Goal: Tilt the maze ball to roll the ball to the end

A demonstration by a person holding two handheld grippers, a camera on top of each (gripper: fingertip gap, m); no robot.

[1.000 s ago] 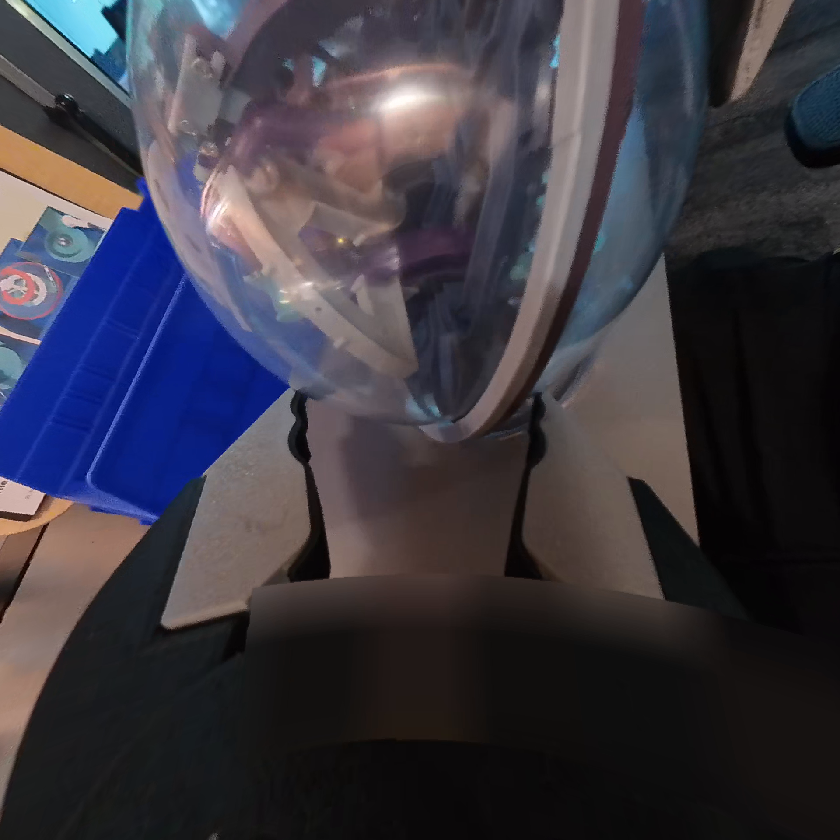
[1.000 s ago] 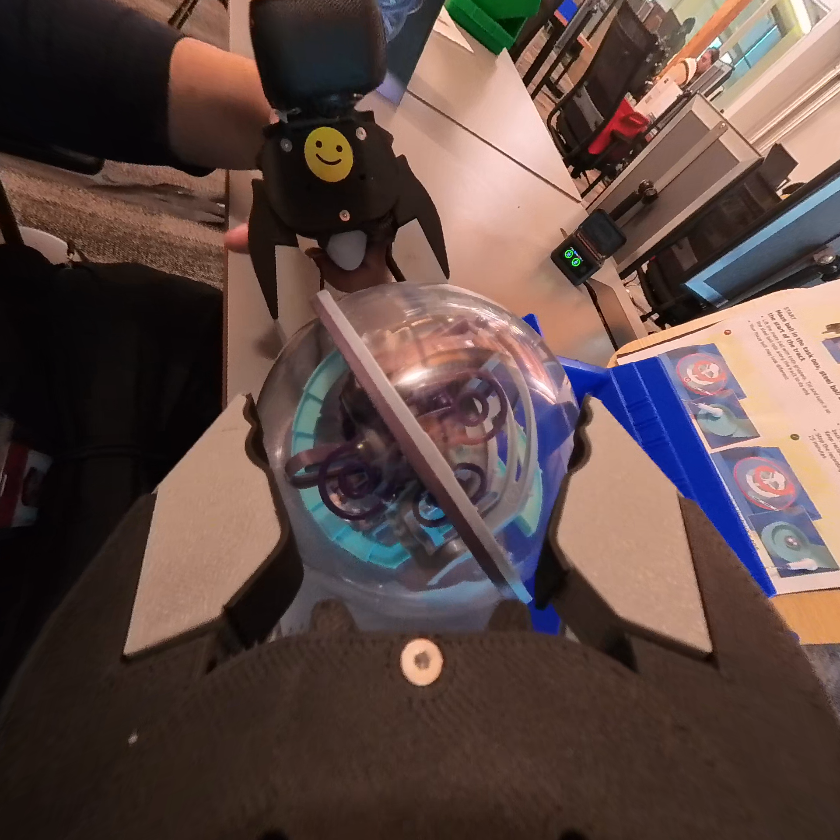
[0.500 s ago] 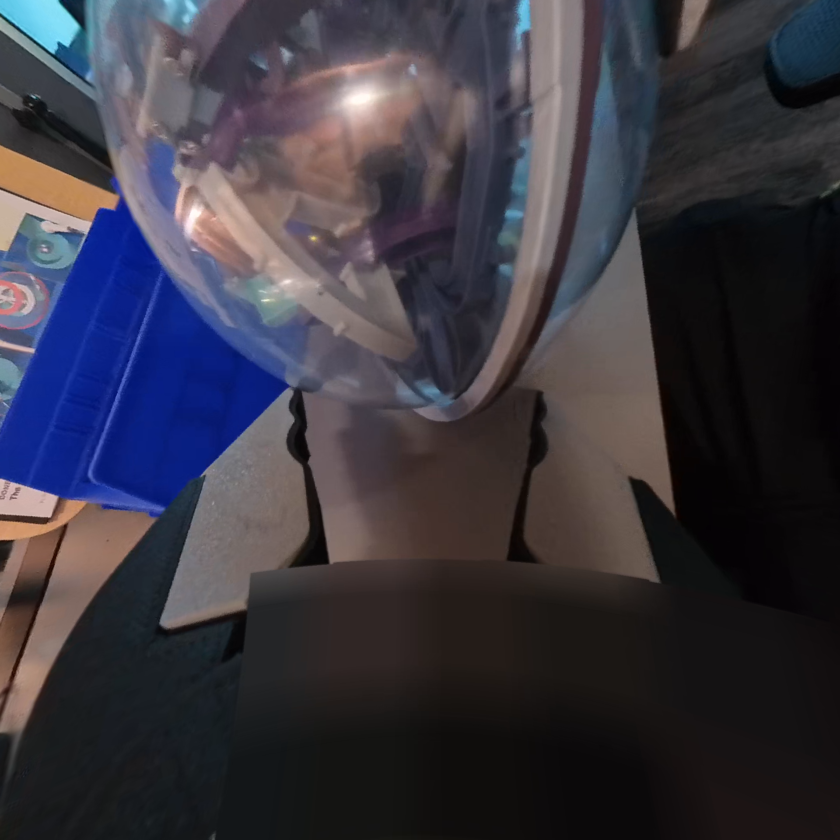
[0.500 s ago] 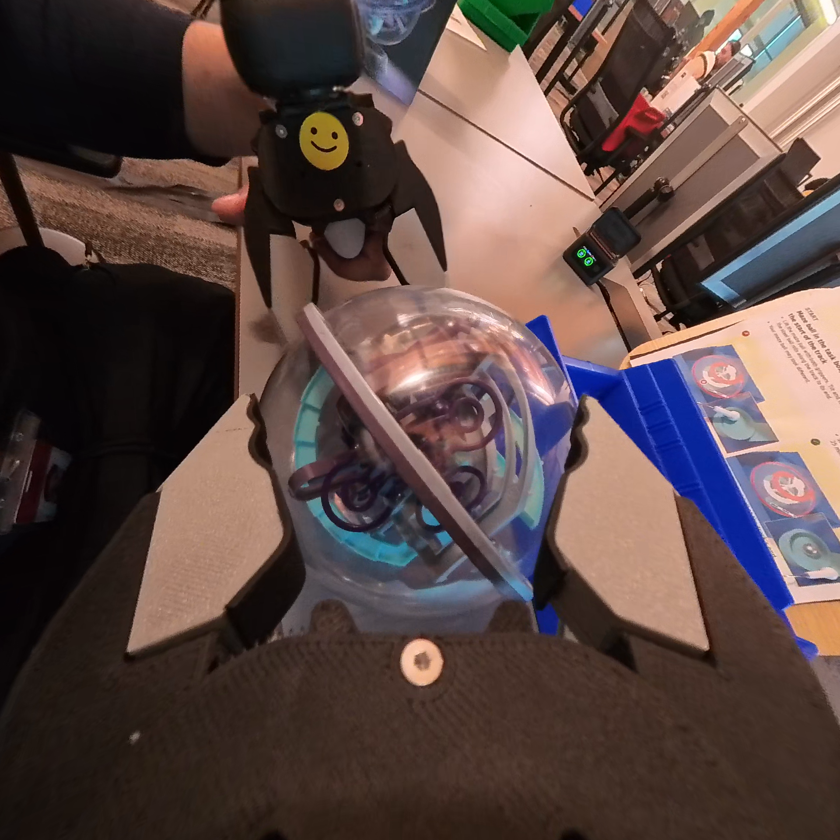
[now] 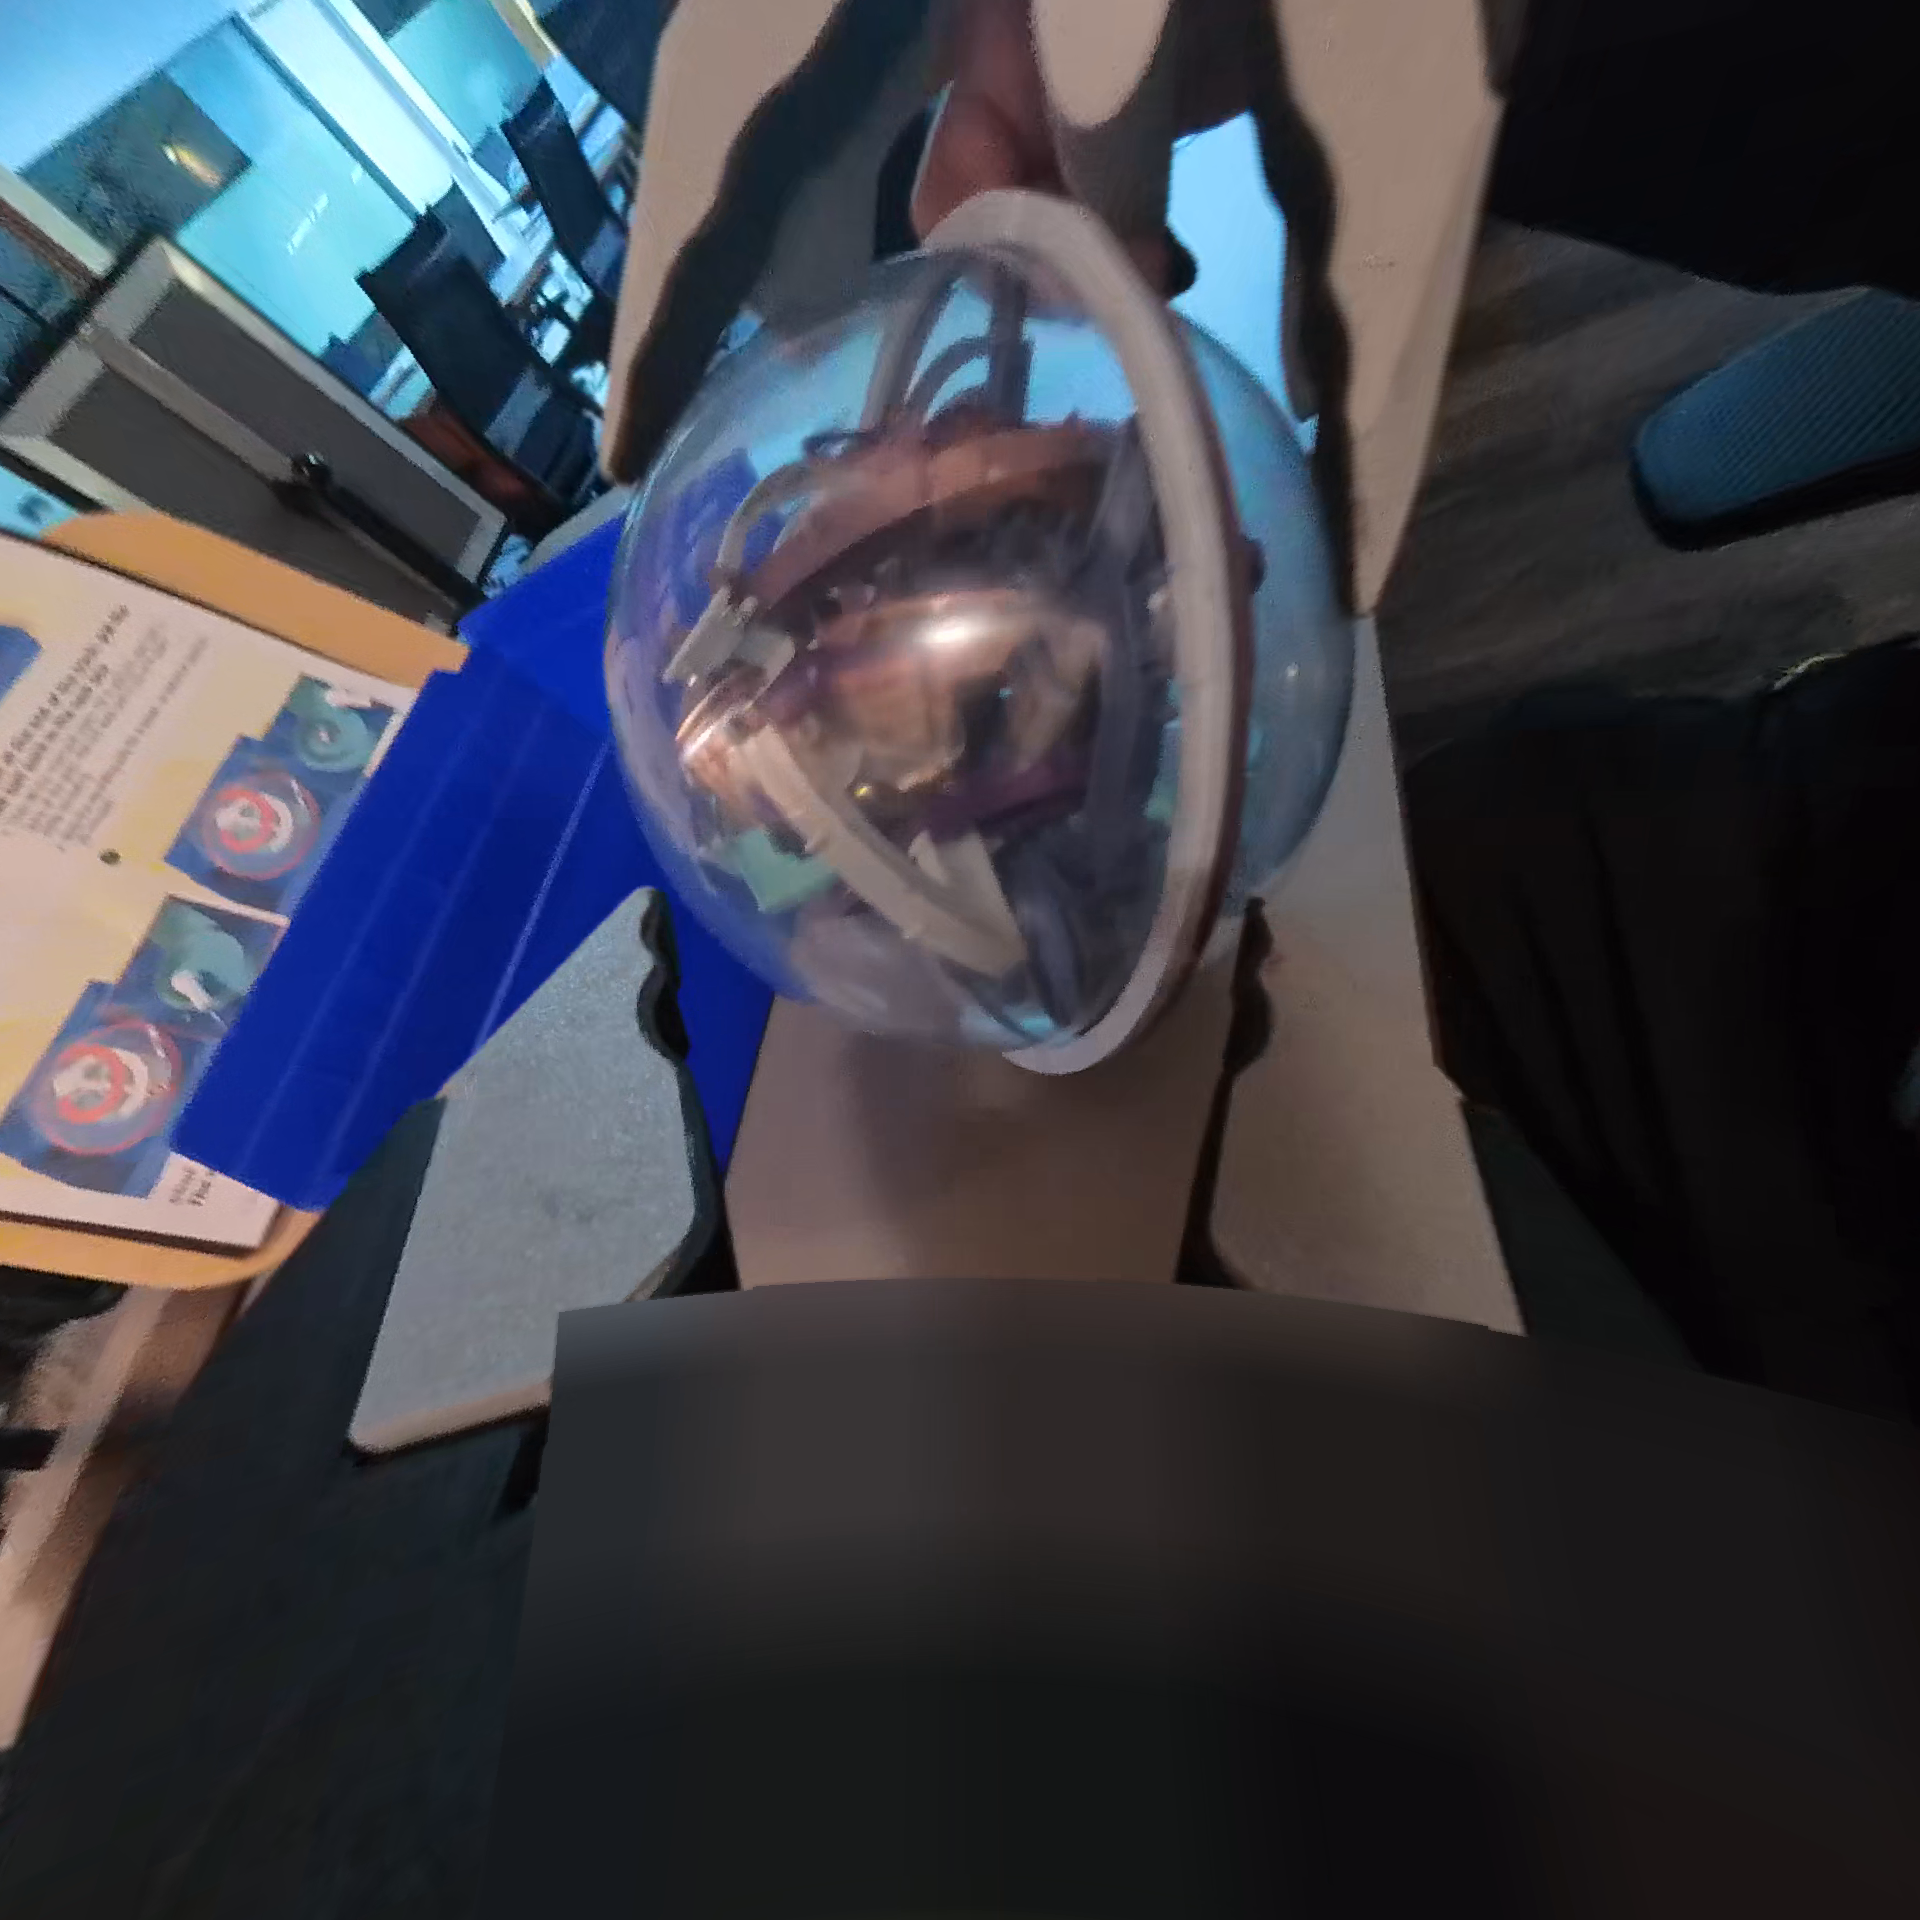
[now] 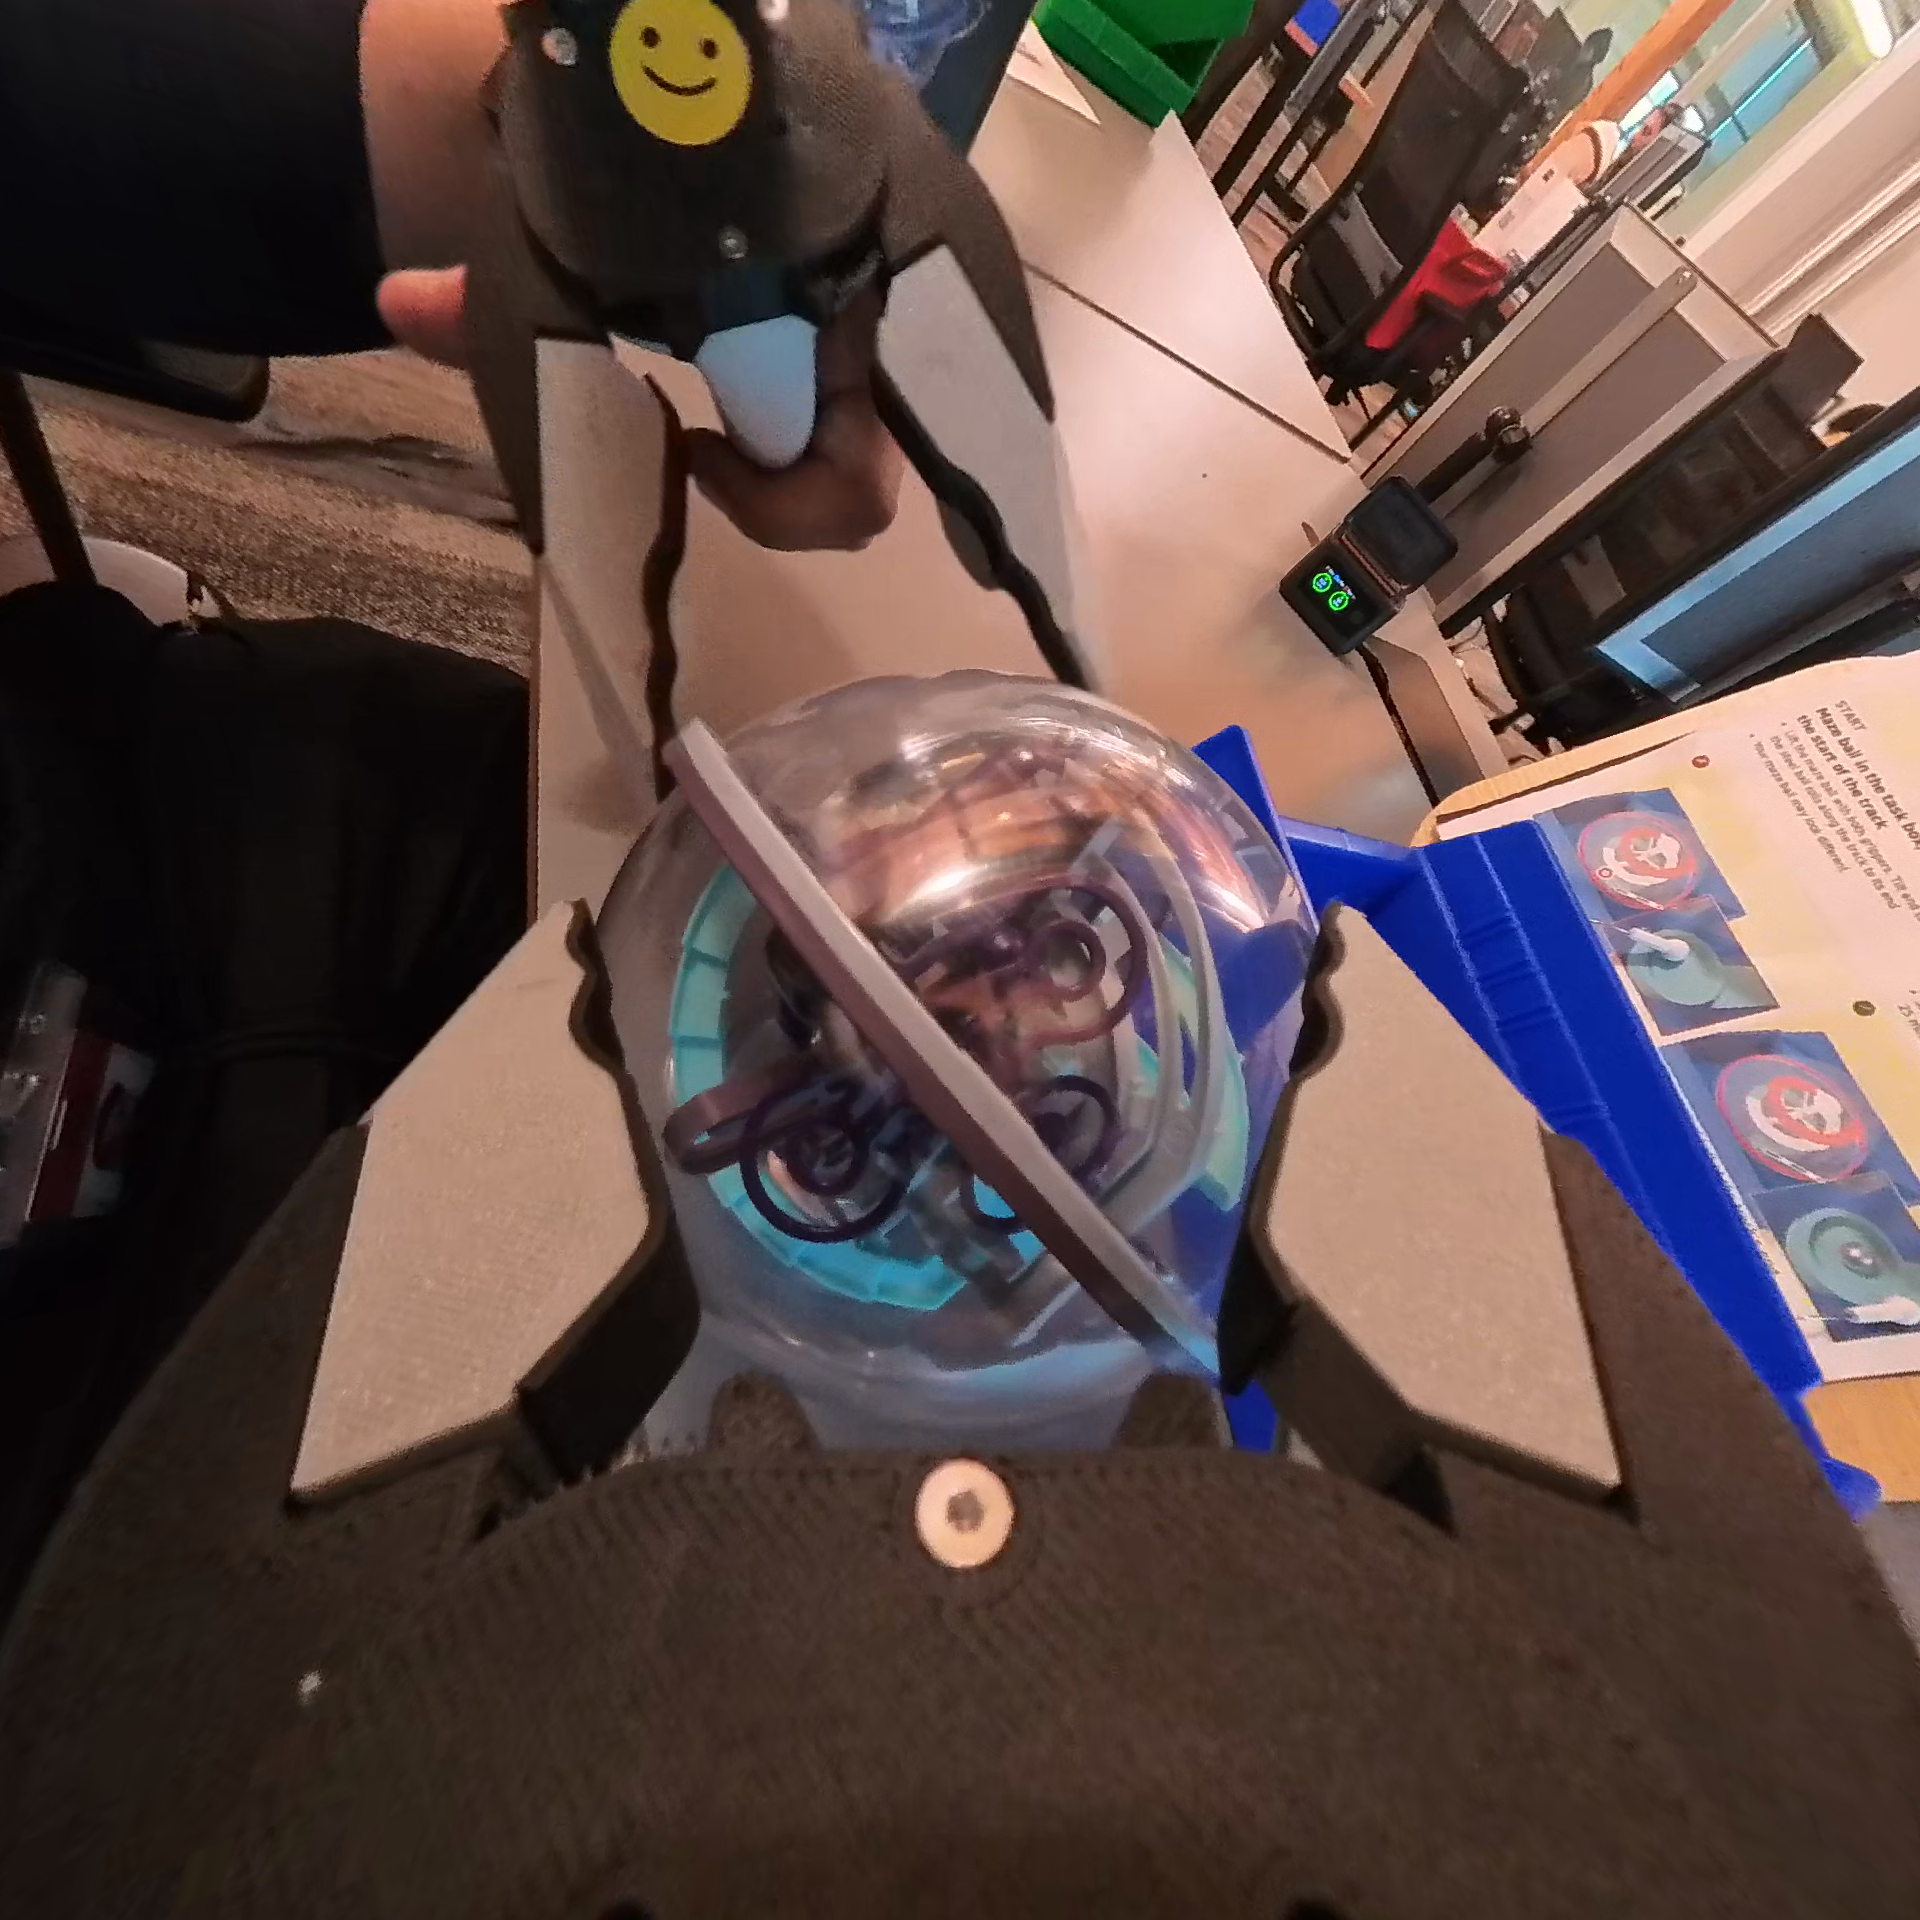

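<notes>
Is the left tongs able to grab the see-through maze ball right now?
Probably yes. The maze ball sits just past the open left tongs, with nothing between them, while the right tongs already hug its sides.

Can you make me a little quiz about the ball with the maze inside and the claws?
1. Pick one: what colour is the bin beside the maze ball? A red, B blue, C white.
2. True or false: the maze ball sits between the two fingers of the right claw.
3. Fill in the gap: the smiley sticker on the left claw is ____.

Key: 1 B. 2 True. 3 Yellow.
</notes>
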